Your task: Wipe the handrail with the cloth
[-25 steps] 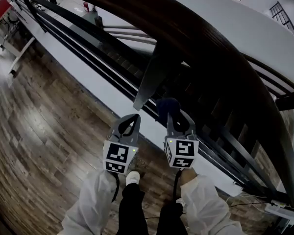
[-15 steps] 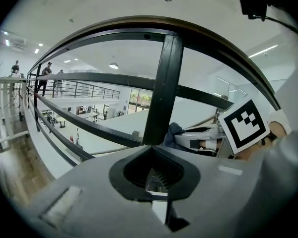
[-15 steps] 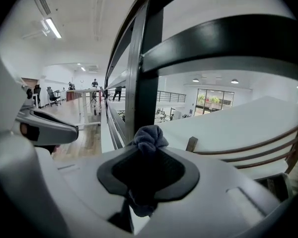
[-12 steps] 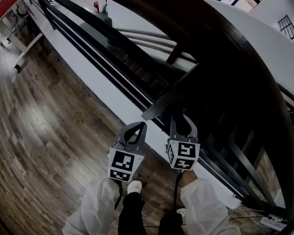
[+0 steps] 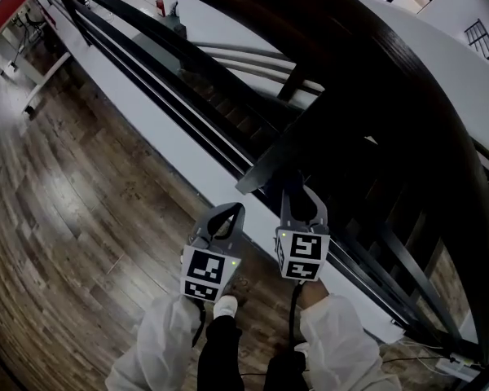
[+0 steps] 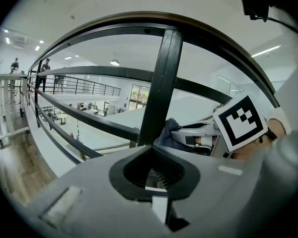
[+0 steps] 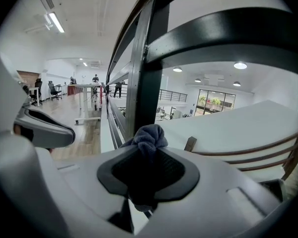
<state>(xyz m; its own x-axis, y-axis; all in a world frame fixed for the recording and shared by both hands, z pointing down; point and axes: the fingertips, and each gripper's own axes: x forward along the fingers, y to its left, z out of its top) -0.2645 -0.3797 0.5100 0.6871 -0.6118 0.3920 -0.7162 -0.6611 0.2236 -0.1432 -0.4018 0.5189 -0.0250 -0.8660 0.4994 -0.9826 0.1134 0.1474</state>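
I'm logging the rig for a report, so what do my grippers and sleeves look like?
The left gripper and right gripper are grey, their jaws curving into a teardrop loop lined in black. Each carries a cube of black-and-white square markers with a small green light, and a black cable trails back. The sleeves are white and loose.

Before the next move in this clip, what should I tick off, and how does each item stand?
1. Cloth pinched in the right gripper fingers: ok.
2. Left gripper shut and empty: ok.
3. Cloth resting on the handrail: not ok, it sits lower, in front of a post.
4. Grippers side by side, apart: ok.
5. Dirt on the handrail: cannot tell, too dark.
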